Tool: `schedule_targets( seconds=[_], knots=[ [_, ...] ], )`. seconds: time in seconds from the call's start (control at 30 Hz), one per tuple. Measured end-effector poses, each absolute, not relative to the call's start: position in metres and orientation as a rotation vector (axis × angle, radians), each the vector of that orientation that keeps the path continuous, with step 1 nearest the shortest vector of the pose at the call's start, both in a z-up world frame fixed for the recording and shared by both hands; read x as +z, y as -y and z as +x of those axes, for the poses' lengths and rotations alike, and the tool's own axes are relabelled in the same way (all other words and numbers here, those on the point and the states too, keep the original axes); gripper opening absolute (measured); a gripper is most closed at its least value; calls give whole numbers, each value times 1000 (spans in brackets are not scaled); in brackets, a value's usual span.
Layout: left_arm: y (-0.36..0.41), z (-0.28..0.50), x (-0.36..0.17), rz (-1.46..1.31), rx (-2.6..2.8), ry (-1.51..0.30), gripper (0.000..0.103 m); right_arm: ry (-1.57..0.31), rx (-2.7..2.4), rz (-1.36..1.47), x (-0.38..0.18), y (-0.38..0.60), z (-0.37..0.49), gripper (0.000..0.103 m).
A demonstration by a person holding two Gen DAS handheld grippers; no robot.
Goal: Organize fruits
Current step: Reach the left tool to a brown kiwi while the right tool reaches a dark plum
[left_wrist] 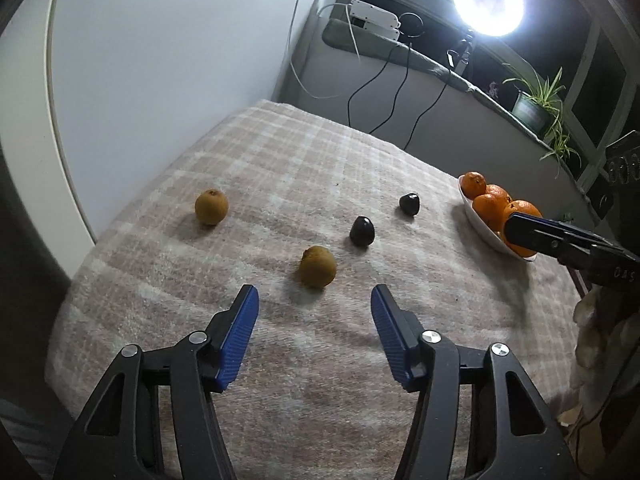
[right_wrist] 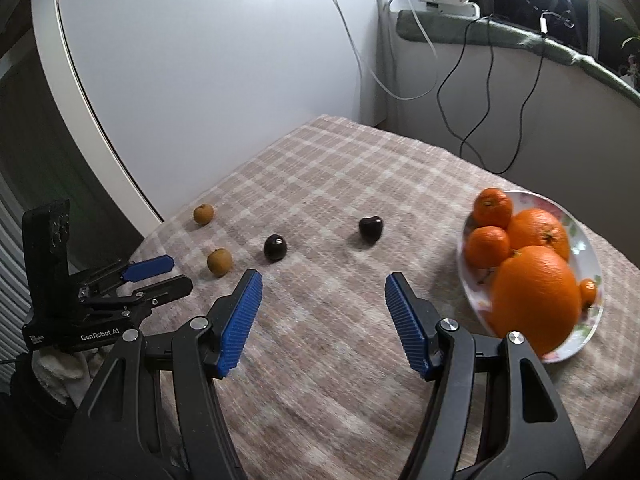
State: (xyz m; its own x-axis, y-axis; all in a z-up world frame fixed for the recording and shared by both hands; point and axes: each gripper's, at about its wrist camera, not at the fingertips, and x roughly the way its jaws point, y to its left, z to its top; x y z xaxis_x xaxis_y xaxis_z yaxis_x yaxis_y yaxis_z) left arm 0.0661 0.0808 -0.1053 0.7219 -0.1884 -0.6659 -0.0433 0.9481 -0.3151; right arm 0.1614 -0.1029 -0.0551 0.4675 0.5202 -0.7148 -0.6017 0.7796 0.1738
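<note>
Checked beige woven cloth (right_wrist: 320, 168) covering the table, with all fruit on it. At the right edge, the white floral-rimmed oval plate (right_wrist: 588, 252) already holds the oranges and small mandarins (right_wrist: 536, 292). Loose on the cloth lie two round brown kiwi-like fruits: the nearer brown fruit (left_wrist: 318, 267) just beyond my left tool, the farther brown fruit (left_wrist: 211, 207) well apart, far left. Two dark glossy plum-like fruits sit between these and the plate: the nearer dark fruit (left_wrist: 362, 231) and the farther dark fruit (left_wrist: 409, 204). My left gripper (left_wrist: 315, 300), black with blue ribbed pads, hangs partly open and empty, its jaws framing the nearer brown fruit without touching it. My right gripper (right_wrist: 323, 284) stands likewise half open and empty, near the plate. Step in hand, as I judge it: approach for the first pick. Next move calls for lowering my left jaws around the nearer brown fruit and closing gently
</note>
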Motion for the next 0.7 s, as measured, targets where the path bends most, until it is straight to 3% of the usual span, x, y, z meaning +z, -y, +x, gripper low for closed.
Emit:
schedule_targets(
  seconds=[0.7],
  knots=[
    [-83,77,-109,-317,-100,-766,52,-885,717,-185,-81,47,182,67]
  ],
)
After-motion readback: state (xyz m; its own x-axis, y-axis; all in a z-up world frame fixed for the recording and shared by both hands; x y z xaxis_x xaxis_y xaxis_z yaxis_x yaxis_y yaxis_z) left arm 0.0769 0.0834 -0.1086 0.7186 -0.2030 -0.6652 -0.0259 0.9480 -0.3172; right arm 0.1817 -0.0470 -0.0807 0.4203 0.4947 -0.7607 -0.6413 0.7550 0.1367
